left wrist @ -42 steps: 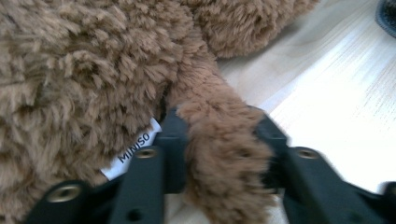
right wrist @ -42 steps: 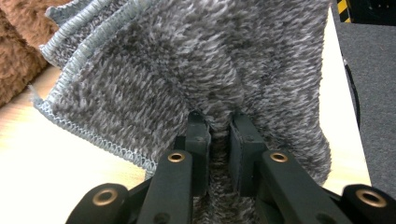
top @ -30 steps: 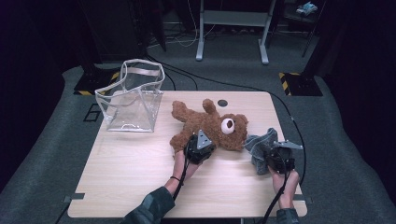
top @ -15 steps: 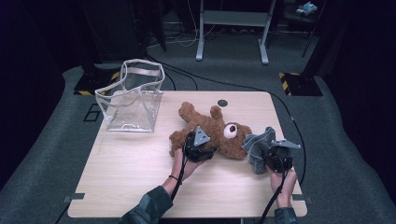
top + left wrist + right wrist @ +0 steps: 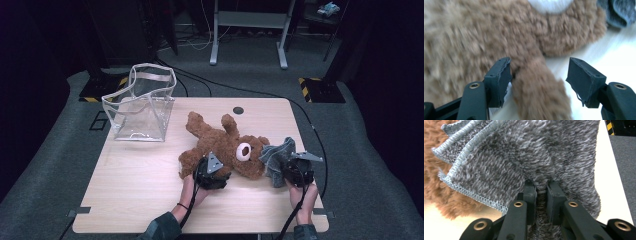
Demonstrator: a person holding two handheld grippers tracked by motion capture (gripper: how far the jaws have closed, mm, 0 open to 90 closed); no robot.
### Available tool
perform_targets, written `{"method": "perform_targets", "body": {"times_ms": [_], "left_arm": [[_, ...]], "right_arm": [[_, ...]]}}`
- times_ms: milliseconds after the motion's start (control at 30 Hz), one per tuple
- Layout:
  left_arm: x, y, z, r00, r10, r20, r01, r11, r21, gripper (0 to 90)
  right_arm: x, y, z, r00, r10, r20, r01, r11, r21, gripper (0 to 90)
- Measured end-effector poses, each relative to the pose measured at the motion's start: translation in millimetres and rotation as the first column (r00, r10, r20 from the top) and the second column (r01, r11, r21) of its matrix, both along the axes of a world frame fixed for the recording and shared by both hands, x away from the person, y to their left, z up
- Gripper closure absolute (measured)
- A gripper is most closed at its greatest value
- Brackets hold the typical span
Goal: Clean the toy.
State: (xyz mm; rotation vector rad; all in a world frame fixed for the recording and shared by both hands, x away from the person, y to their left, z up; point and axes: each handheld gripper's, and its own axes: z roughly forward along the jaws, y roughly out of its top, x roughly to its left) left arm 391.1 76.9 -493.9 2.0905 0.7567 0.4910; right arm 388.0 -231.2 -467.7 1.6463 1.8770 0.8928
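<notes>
Brown plush bear [image 5: 227, 147] lies mid-bench [image 5: 140, 200], head toward right. We see left claw [image 5: 539, 82] jaws just opening, bear's limb between them, pads seemingly clear, view blurred. Right claw [image 5: 541, 195] pinched tight on grey cloth [image 5: 524, 157], touching bear's head.

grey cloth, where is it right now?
In the high view the grey cloth lies at the table's right side, against the teddy bear's head, pinched in the right gripper.
</notes>
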Motion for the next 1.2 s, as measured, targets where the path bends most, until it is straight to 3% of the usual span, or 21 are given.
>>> {"method": "perform_targets", "body": {"times_ms": [100, 167, 300, 433, 700, 900, 1200], "left_arm": [[-5.5, 0.9, -7.2, 0.9999, 0.012, -0.009, -0.012, 0.9996, 0.026, 34.7], [-6.8, 0.8, -12.4, 0.9996, 0.026, -0.013, -0.025, 0.9986, 0.047, 43.0], [-3.7, 1.9, -16.2, 0.9989, 0.031, -0.034, -0.030, 0.9991, 0.028, 65.3], [-1.0, 3.0, -14.2, 0.9990, 0.039, -0.020, -0.039, 0.9992, 0.001, 70.5], [7.0, 4.5, 13.5, 0.9988, 0.042, 0.027, -0.039, 0.9962, -0.077, 73.1], [14.5, 2.0, 36.4, 0.9978, 0.044, 0.050, -0.039, 0.9932, -0.110, 74.1], [16.4, 3.0, 64.5, 0.9936, 0.065, 0.093, -0.049, 0.9850, -0.166, 74.6]], "right_arm": [[-1.5, 1.1, 0.1, 1.0000, -0.002, 0.009, 0.002, 1.0000, -0.002, 80.0], [-2.0, 1.0, -0.7, 1.0000, 0.000, 0.010, 0.000, 1.0000, -0.002, 80.0], [-2.4, 1.4, -2.6, 0.9999, 0.000, 0.011, 0.000, 1.0000, 0.006, 80.0], [-3.7, 0.4, -3.6, 0.9999, -0.006, 0.016, 0.006, 0.9999, 0.010, 80.0], [-7.5, -5.3, -3.3, 0.9986, -0.033, 0.041, 0.032, 0.9993, 0.017, 80.1], [-9.5, -4.6, 1.8, 0.9970, -0.040, 0.066, 0.040, 0.9992, 0.009, 80.2], [-3.7, 9.0, 2.5, 0.9977, -0.020, 0.066, 0.019, 0.9998, 0.005, 80.2]]}}
